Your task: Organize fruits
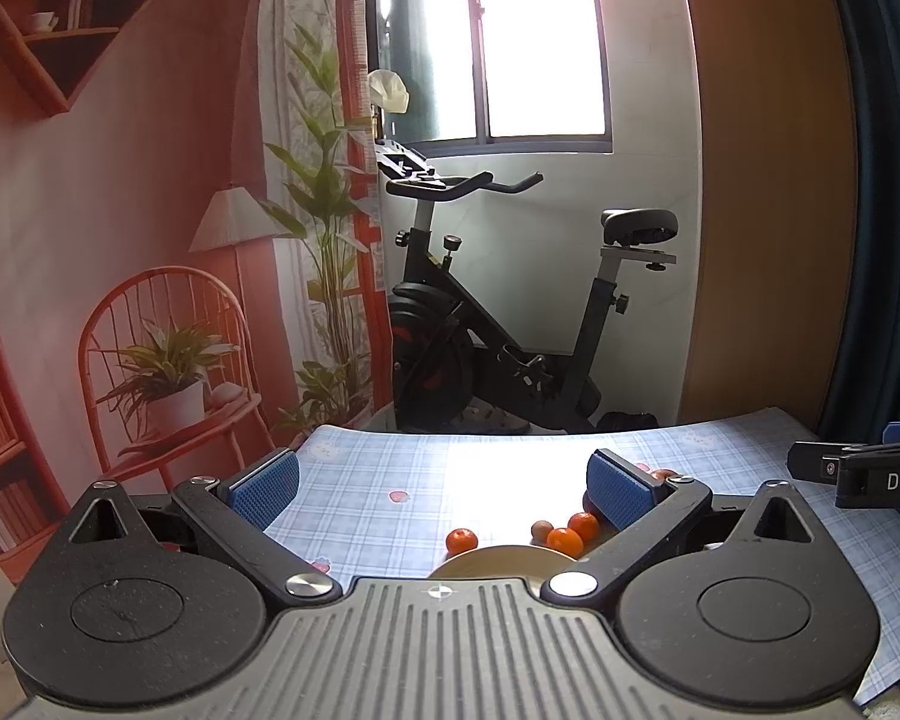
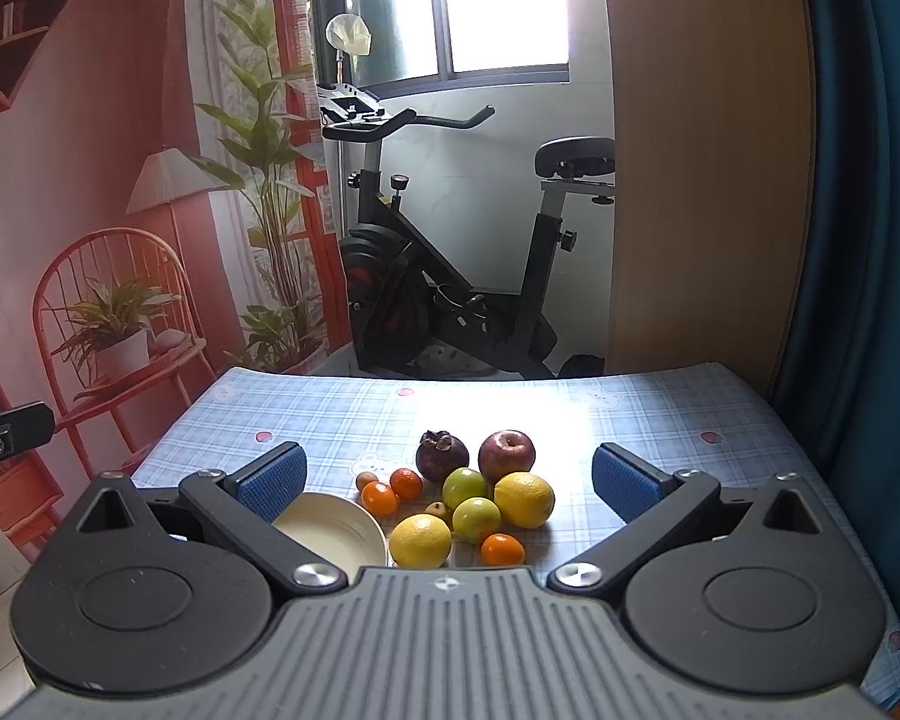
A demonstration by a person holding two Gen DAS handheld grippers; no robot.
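Note:
In the right wrist view a cluster of fruit lies on the blue plaid table: a red apple, a dark mangosteen, two lemons, two green fruits, small oranges and a cream plate at their left. My right gripper is open and empty, above the fruit's near side. My left gripper is open and empty; the left wrist view shows a lone orange, two oranges and the plate's rim.
The table's far edge drops off toward an exercise bike. A wooden panel and a blue curtain stand at the right. The right gripper's body shows at the right edge of the left wrist view.

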